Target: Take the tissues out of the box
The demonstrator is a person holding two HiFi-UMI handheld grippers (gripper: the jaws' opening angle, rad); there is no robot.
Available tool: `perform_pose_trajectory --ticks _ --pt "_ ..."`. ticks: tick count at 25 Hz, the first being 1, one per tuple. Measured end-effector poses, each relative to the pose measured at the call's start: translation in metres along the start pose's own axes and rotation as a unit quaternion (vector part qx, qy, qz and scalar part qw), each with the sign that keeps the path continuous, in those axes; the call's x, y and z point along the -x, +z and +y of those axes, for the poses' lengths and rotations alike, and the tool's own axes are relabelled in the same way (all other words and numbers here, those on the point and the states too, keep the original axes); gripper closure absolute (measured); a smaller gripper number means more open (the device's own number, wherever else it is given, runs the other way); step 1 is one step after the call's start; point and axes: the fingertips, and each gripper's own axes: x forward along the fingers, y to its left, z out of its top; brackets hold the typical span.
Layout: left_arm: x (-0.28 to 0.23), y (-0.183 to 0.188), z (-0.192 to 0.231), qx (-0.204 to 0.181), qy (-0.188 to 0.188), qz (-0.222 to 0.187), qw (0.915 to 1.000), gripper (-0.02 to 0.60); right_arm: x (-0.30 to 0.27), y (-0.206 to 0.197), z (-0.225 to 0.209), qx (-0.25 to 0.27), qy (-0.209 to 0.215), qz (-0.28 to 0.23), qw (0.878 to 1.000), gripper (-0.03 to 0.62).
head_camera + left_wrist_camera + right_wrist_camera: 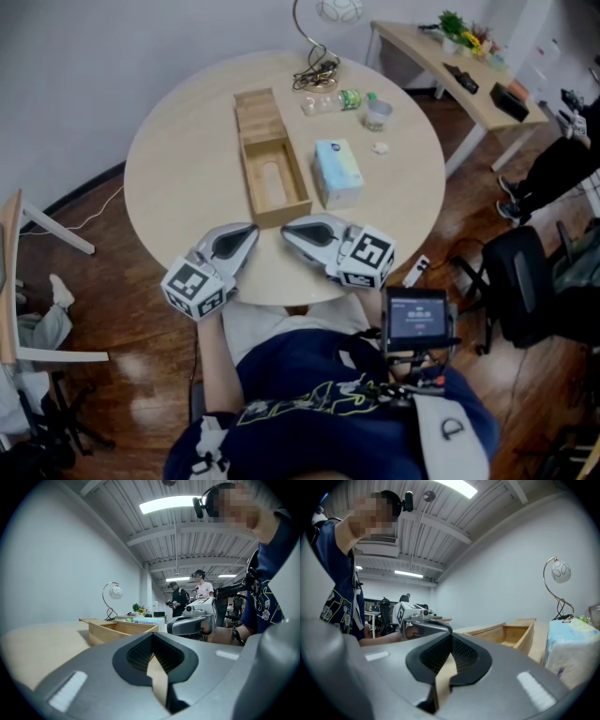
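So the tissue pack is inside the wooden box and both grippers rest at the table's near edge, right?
No: the head view shows the tissue pack on the table beside the wooden box, not inside it. The rest is right.

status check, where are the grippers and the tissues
Left gripper, right gripper: both shut, empty, at the near edge of the table. Tissue pack on the table, right of the wooden box; box looks empty. Nothing between grippers and box.
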Motion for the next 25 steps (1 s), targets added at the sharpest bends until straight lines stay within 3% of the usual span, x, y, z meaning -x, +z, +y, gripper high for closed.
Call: perform_pose_trajectory --ticks 25 --pt "0.0002 0.0006 -0.0001 -0.001 0.000 -0.002 1.0000 0.581 0.0009 -0.0002 0.0000 0.001 0.000 0.001 1.000 0.594"
